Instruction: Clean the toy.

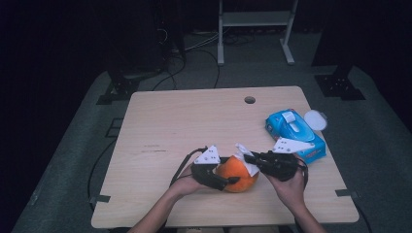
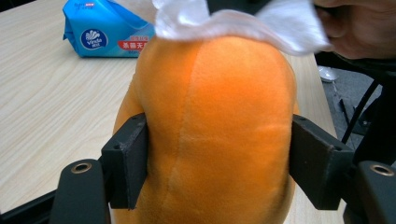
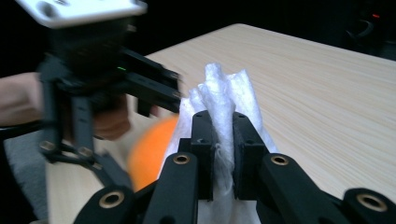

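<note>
Here the table (image 1: 160,126) carries everything, and your work sits near its front edge, about 6 o'clock from the middle. The blue pack of tissues (image 1: 294,133) lies at 3 o'clock, well apart from your hands, with a small white lid (image 1: 315,119) just beside it.

The orange plush toy (image 1: 238,174) stands between your two hands. Your left gripper (image 1: 232,182) clamps it from the 9 o'clock side; in the left gripper view you see both jaws pressed into the sides of the toy (image 2: 215,135), with its long axis running upward, away from the jaws.

Your right gripper (image 1: 248,159) comes from 3 o'clock and its jaws are closed narrow on a white tissue (image 3: 223,105). This tissue (image 2: 243,21) lies over the top of the toy, touching it.

So the relation that matters, I think: the toy surface is directly below and toward 9 o'clock from the right gripper. The right hand is the nearer one for wiping, while the left one only keeps the toy fixed.
</note>
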{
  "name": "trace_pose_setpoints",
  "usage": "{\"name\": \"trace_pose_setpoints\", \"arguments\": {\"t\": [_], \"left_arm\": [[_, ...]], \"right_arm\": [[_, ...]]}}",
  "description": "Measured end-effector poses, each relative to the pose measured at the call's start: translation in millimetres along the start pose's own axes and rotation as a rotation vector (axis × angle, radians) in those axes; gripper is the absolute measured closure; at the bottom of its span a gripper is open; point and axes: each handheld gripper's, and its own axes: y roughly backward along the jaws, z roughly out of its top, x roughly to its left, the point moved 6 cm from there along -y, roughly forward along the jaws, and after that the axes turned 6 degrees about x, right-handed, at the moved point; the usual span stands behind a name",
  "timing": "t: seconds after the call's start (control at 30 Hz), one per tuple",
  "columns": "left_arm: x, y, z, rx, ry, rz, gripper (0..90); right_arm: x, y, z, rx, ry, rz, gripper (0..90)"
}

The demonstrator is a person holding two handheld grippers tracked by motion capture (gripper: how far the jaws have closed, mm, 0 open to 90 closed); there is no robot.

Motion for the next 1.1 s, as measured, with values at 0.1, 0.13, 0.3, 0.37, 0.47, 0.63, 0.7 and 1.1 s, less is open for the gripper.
{"name": "trace_pose_setpoints", "arguments": {"t": [0.1, 0.13, 0.3, 0.37, 0.47, 0.63, 0.7, 1.1], "left_arm": [[-6.8, -3.7, 2.0, 0.016, -0.045, 0.011, 28.2], [-10.9, -5.4, 3.0, 0.027, -0.067, 0.019, 28.1], [-13.9, -6.9, 4.2, 0.02, -0.075, 0.017, 28.1], [-15.6, -7.9, 4.4, 0.022, -0.091, 0.013, 28.1], [-17.1, -8.3, 4.5, 0.028, -0.109, 0.013, 28.1], [-13.0, -5.6, 2.9, 0.025, -0.092, 0.007, 28.1], [-9.7, -3.7, 1.8, 0.021, -0.076, 0.005, 28.1], [16.7, 7.5, -5.2, -0.022, 0.097, 0.024, 26.9]], "right_arm": [[18.9, -8.9, 5.9, 0.031, 0.056, 0.036, 80.4], [21.6, -11.4, 6.4, 0.04, 0.069, 0.033, 80.4], [15.2, -11.5, 6.9, 0.054, 0.054, 0.001, 80.5], [12.2, -10.3, 6.8, 0.054, 0.043, -0.011, 80.5], [-1.7, -6.6, 3.0, 0.057, 0.02, -0.041, 80.5], [-11.9, -1.3, -2.3, 0.056, -0.018, -0.053, 80.5], [-17.1, 1.4, -5.8, 0.053, -0.044, -0.047, 80.5], [-14.4, 7.0, -8.6, 0.028, -0.078, -0.006, 80.6]]}}
